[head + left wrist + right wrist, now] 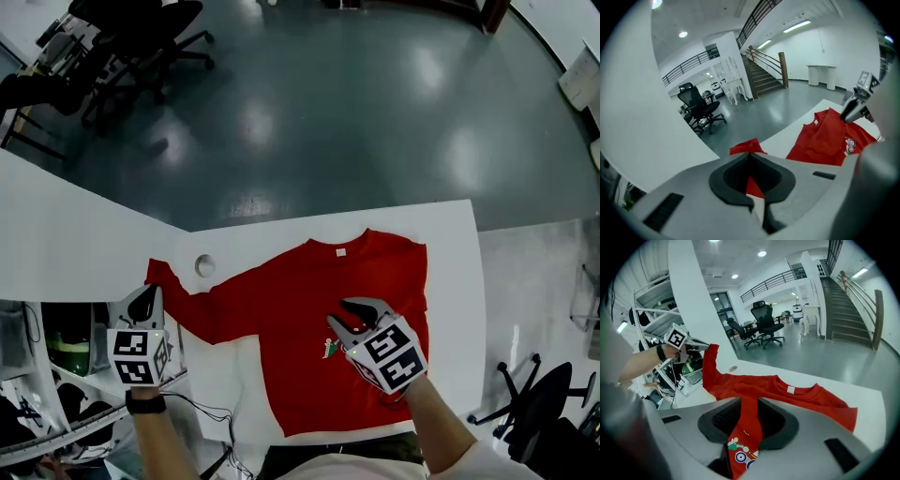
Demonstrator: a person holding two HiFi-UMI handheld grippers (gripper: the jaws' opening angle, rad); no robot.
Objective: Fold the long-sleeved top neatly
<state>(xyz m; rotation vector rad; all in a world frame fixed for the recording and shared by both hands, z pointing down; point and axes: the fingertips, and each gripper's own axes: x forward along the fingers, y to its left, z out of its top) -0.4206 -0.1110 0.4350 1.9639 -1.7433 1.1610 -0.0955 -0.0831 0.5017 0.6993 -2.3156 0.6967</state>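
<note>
Head view: I hold the red top's (309, 328) sleeve cuff (157, 274) above the white table's (455, 272) left edge; left gripper view: left gripper (751, 168) clamped on it, likely for folding inward; right gripper view: right gripper (747, 411) pinches the chest (by the logo (740, 456)), seemingly anchoring it at the table.
</note>
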